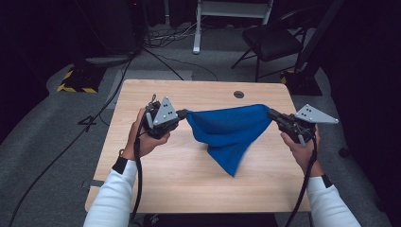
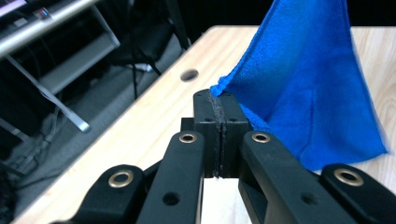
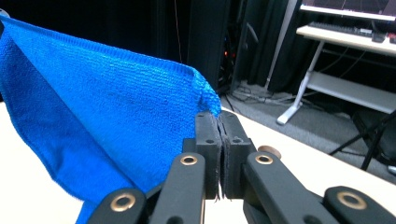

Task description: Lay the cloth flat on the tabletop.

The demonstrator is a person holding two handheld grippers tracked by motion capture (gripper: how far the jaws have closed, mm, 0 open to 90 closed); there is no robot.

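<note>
Holding a blue cloth (image 1: 230, 132) stretched in the air above the wooden worktop (image 1: 189, 179), one top corner pinched in each claw. Left claw (image 1: 183, 114) clamping tight on the cloth's left corner, jaws pressed together with the hem caught between them. Right claw (image 1: 271, 114) gripping the opposite corner the same way. Top edge running nearly level between the two, the rest hanging down to a point just over the worktop.
</note>
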